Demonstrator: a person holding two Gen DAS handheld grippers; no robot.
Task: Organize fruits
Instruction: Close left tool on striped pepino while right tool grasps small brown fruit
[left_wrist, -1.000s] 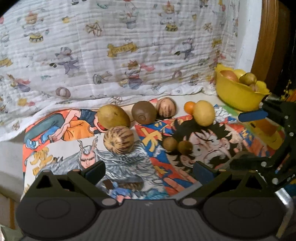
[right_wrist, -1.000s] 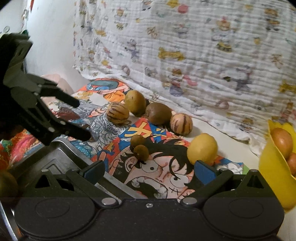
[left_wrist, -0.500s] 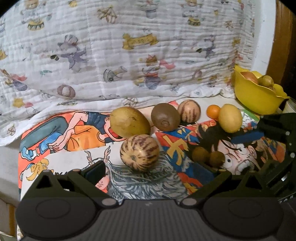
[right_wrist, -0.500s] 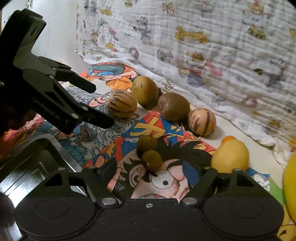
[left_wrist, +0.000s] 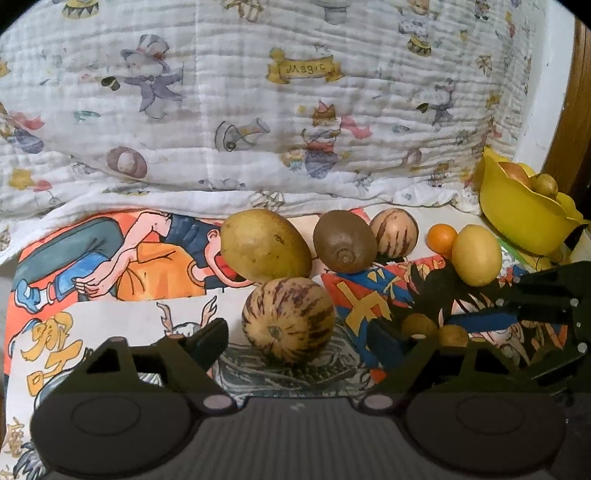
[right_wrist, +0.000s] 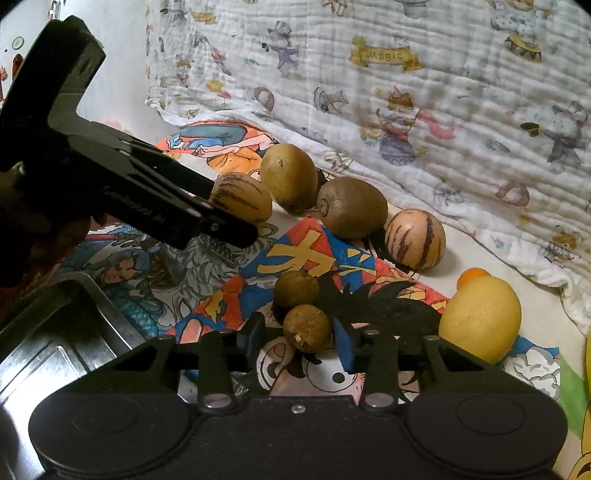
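Note:
Fruits lie on a cartoon-print cloth. A striped melon (left_wrist: 288, 325) sits between the fingers of my open left gripper (left_wrist: 295, 338), apart from both pads. Behind it are a green-yellow mango (left_wrist: 264, 244), a kiwi (left_wrist: 344, 242), a second striped melon (left_wrist: 394, 232), a small orange (left_wrist: 441, 236) and a lemon (left_wrist: 476, 255). My right gripper (right_wrist: 301, 341) is open with a small brown fruit (right_wrist: 306, 326) between its fingertips; a second small brown fruit (right_wrist: 295, 288) lies just behind it. The left gripper also shows in the right wrist view (right_wrist: 229, 221).
A yellow bowl (left_wrist: 517, 218) with several fruits stands at the far right. A metal tray (right_wrist: 55, 354) lies at the near left in the right wrist view. A white printed quilt (left_wrist: 258, 110) rises behind the fruits.
Both grippers have moved forward. The left one now brackets the near striped melon. The right one has narrowed its fingers around the near small brown fruit.

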